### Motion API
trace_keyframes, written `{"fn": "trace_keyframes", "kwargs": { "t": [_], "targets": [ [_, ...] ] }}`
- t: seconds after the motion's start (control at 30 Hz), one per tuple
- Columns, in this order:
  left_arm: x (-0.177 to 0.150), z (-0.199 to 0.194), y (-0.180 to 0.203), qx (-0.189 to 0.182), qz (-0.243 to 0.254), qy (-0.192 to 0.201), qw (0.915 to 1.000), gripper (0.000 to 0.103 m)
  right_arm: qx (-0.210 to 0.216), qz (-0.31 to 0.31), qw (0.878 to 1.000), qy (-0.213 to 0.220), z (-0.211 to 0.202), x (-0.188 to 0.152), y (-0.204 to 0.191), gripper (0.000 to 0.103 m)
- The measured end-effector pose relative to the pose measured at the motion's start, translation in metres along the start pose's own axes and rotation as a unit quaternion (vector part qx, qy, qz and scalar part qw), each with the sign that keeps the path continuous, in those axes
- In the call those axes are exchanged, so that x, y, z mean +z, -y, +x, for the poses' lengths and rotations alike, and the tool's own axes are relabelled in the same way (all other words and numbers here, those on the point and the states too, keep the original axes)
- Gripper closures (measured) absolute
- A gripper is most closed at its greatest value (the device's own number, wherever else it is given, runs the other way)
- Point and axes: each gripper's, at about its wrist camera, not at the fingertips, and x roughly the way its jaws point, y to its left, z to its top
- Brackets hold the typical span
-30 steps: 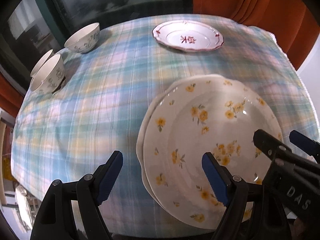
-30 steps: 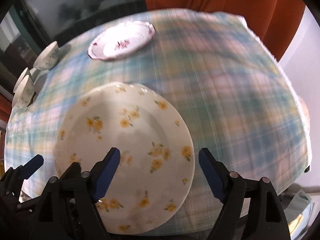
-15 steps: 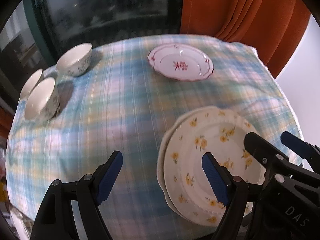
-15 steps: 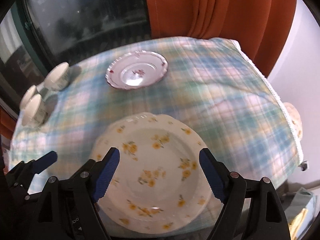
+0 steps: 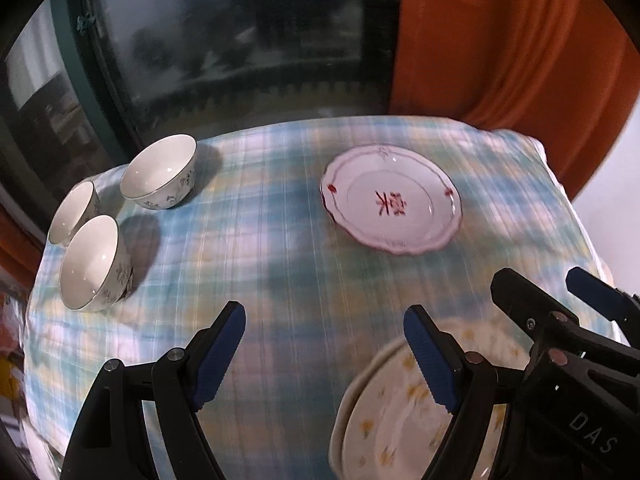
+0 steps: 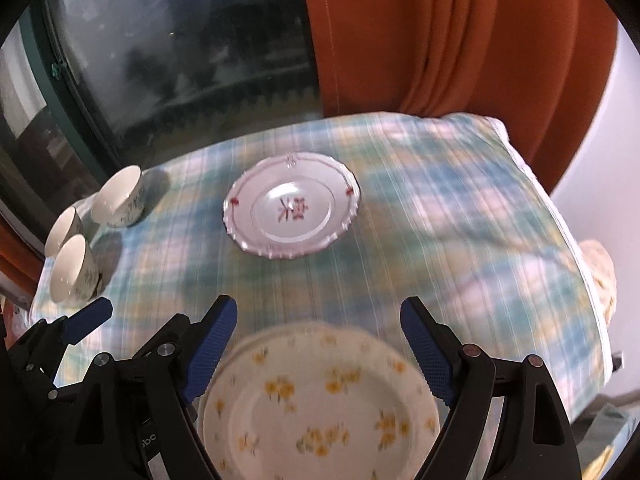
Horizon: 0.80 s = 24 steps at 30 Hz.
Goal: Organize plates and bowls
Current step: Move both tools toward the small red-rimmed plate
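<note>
Hovering both grippers over the table rn, nothing held. Left gripper (image 5: pixel 324 354) is sitting wide open w/ only checked cloth (image 5: pixel 280 264) btwn its fingers. Right gripper (image 6: pixel 316 352) is gaping too, jaws empty, w/ the yellow-flower plate stack (image 6: pixel 320 404) lying just below and btwn its fingers, not touched. Red-trim plate (image 6: pixel 292 212) is sitting well ahead of both sets of fingertips, alone.

Three bowls (image 5: pixel 160 172) are clustered far off to the left of my left fingers, all looking empty inside; plates are bare too.

Thinking the red-trim one is glazed china, so stiff, slick, chippable, prob not heavy. I'm guessing the scalloped rim nearest my fingertips is the place to pinch, one pad over, one under.
</note>
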Motion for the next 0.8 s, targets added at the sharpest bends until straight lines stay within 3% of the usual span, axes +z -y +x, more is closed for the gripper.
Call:
{"fn": "trace_keyframes", "kwargs": {
  "t": [0.3,0.47,0.6,0.8],
  "targets": [
    [0.051,0.037,0.015,0.033,-0.036,0.002,0.9988,0.020,0.048,-0.002,0.999,0.015,0.046,0.062,0.019,0.017],
    [0.067,0.065,0.018,0.042,-0.064,-0.005,0.9971,0.022,0.050,-0.024,0.998,0.005,0.077,0.086,0.024,0.017],
    [0.080,0.086,0.024,0.042,-0.059,-0.012,0.9973,0.031,0.052,-0.018,0.998,0.009,0.102,0.098,0.032,0.017],
    [0.088,0.118,0.028,0.074,-0.055,-0.027,0.9954,0.034,0.041,-0.021,0.999,-0.002,0.140,0.109,0.035,0.017]
  ]
}}
